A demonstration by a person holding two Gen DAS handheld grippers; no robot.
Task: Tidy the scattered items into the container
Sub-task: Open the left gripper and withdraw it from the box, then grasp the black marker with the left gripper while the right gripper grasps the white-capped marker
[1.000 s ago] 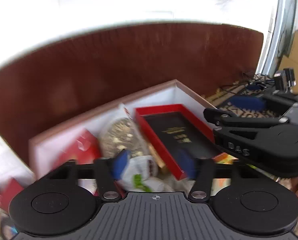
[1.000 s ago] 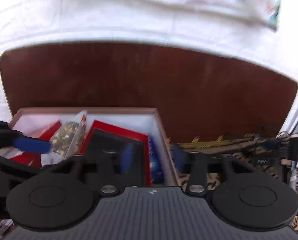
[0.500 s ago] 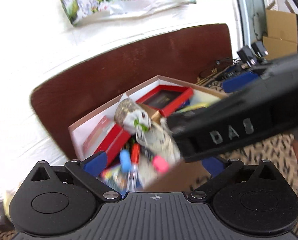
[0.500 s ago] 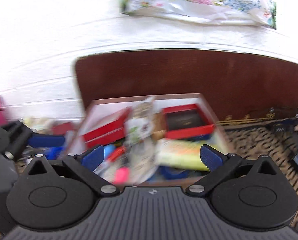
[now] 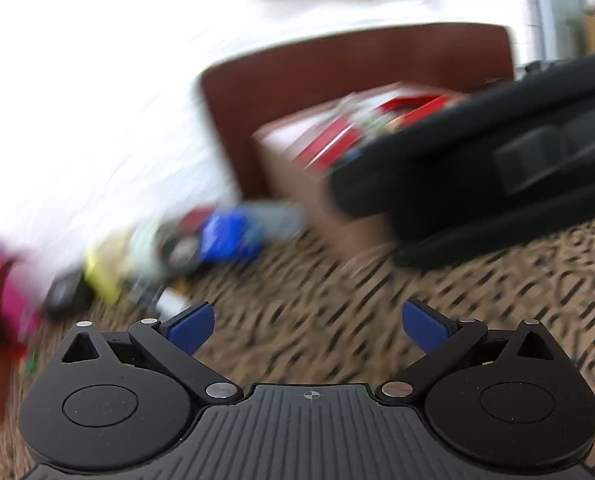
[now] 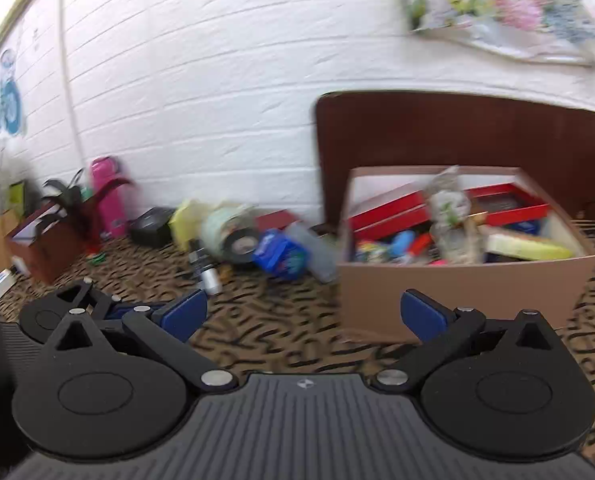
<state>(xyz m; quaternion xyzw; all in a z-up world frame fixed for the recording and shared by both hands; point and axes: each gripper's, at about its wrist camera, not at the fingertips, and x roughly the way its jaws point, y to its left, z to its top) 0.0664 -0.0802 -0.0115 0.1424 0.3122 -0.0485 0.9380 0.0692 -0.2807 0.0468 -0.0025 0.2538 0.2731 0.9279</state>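
Note:
A cardboard box on the patterned carpet holds red boxes, a clear bag, pens and a yellow pack. The box shows blurred in the left wrist view. Loose items lie left of it by the wall: a blue pack, a tape roll, a black and white tube, a yellow bag. My right gripper is open and empty, well short of the box. My left gripper is open and empty over bare carpet. The right gripper's black body crosses the left wrist view.
A white brick wall runs behind. A dark brown board stands behind the box. A pink bottle, a potted plant and a black case sit at the far left.
Both grippers have pulled back and swung left, away from over the box. Both jaws went from nearly shut to wide open. The loose items by the wall have come into view.

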